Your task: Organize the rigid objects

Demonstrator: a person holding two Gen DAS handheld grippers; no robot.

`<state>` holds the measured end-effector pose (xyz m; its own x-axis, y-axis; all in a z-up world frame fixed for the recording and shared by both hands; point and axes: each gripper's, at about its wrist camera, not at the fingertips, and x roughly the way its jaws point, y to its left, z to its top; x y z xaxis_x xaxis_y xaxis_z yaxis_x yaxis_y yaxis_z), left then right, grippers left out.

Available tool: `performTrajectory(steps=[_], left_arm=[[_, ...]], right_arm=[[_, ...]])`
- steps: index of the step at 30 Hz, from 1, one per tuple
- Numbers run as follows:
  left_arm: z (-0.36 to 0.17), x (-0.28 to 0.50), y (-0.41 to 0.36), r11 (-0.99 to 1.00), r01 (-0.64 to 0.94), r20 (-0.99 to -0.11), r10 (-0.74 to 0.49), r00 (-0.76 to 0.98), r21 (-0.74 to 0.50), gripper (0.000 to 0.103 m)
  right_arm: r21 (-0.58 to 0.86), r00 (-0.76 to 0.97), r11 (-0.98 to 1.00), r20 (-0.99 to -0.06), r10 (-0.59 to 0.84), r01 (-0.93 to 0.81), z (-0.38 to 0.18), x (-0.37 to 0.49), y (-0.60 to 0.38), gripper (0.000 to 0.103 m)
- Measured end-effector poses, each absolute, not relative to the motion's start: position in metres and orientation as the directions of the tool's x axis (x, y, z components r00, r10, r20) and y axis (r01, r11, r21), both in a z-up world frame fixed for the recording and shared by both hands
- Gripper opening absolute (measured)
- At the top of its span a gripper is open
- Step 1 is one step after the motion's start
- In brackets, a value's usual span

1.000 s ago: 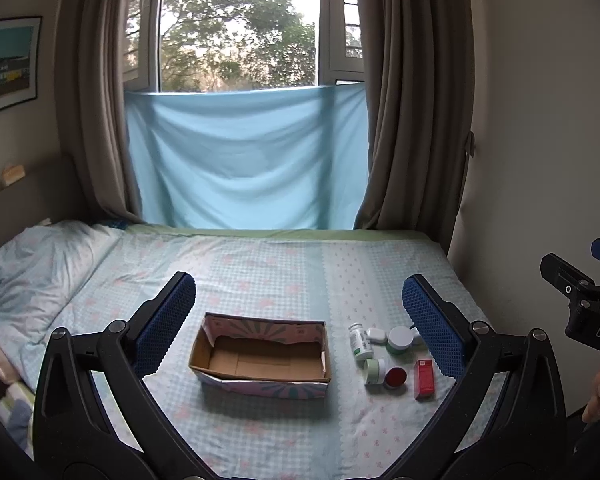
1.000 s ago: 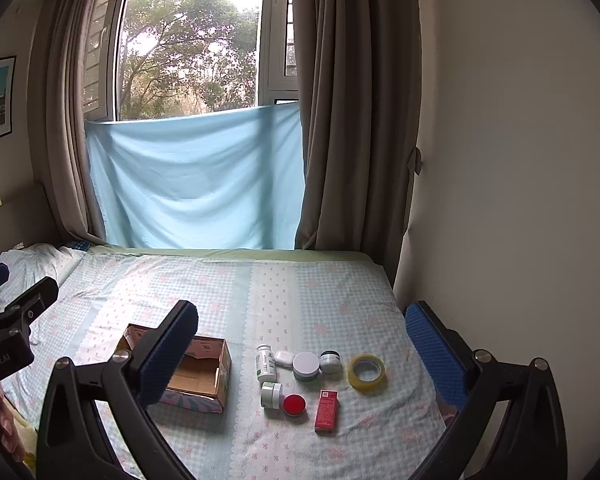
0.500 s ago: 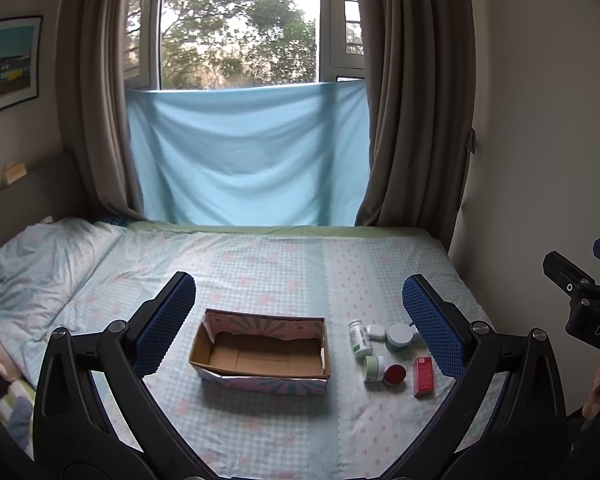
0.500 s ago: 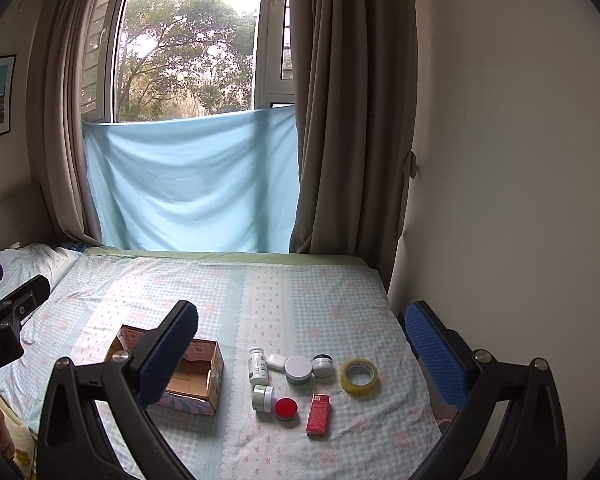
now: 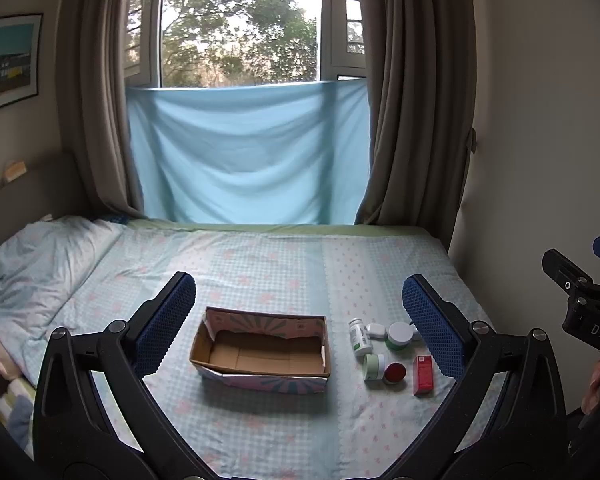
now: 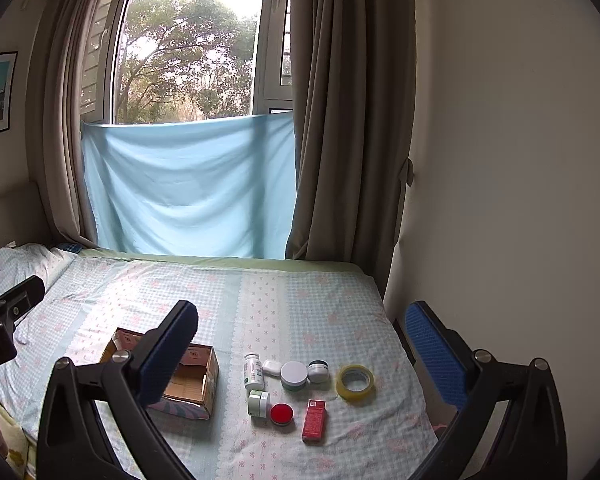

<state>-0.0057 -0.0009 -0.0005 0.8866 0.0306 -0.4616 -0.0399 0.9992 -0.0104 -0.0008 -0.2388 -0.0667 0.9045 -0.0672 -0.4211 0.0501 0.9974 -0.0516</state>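
Right wrist: open right claw (image 6: pixel 300 344) above bed (image 6: pixel 320 296), tape roll (image 6: pixel 355 382) near edge.

Open cardboard box (image 5: pixel 262 350) on bed; jars, bottle (image 6: pixel 253 371), tape (image 6: pixel 355 382) beside it.

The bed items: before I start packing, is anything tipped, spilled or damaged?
Nothing spilled. The white bottle and small green jar lie on their sides; the cardboard box has a torn, ragged far flap and sits empty.
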Motion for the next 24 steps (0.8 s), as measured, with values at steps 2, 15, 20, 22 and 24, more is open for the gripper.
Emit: performTrajectory(steps=[2,15,20,22,24], left_arm=[[-0.0008,-0.0053,-0.0010,0.999,-0.040,-0.462,0.029,0.886,-0.014,0.103],[-0.0001,-0.0044,0.0017,0.999,-0.029,-0.460,0.017,0.888,-0.018,0.103],[-0.0006,-0.0038,0.0001,1.000,-0.026,-0.461,0.016,0.887,-0.015,0.103],[-0.0009,-0.0032,-0.0002,1.000,-0.026,-0.462,0.016,0.887,-0.014,0.103],[-0.0011,-0.0029,0.0001,1.000,-0.027,-0.464,0.017,0.886,-0.014,0.103]], right_arm=[[-0.046,0.903,0.997,-0.424,-0.069,0.054,-0.0667,-0.0010,-0.2395,0.103],[-0.020,0.894,0.999,-0.444,-0.052,0.048,-0.0653,-0.0044,-0.2404,0.103],[-0.022,0.893,0.999,-0.447,-0.053,0.048,-0.0647,-0.0048,-0.2403,0.103],[-0.022,0.893,0.999,-0.446,-0.053,0.048,-0.0646,-0.0049,-0.2403,0.103],[-0.021,0.893,0.999,-0.447,-0.051,0.047,-0.0647,-0.0049,-0.2404,0.103]])
